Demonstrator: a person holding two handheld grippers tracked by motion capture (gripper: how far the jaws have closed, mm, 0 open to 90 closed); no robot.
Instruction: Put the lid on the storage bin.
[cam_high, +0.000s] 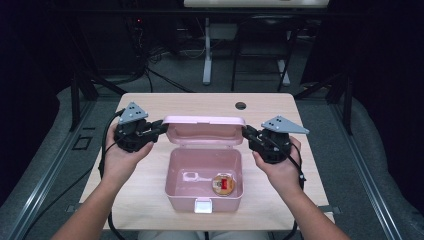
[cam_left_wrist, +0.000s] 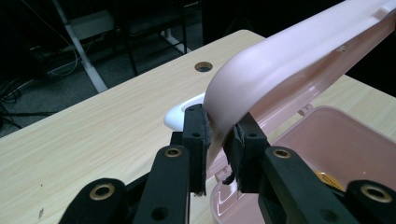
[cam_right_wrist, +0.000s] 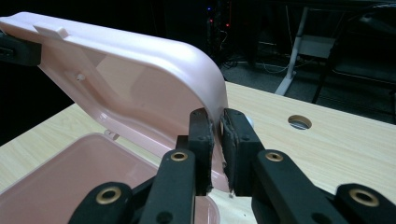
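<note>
Dark lab, light wood counter (cam_high: 150, 105). Pink box (cam_high: 204, 200) mid-counter, lid (cam_high: 204, 131) raised. Left hand-held gripper (cam_left_wrist: 218, 140) and right hand-held gripper (cam_right_wrist: 218, 140) each clamp a lid side edge. Risk: thin-edge pinch slips, lid drops; uneven pull twists hinge or drags box.

Dim room, table (cam_high: 150, 107) softly lit from above — dark, slightly blurry surroundings.

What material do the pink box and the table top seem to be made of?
The pink box and its lid look like moulded plastic: smooth, semi-glossy, with rounded corners and soft highlights. The table top looks like light wood or a wood-pattern laminate: pale grain lines, matte finish.
</note>
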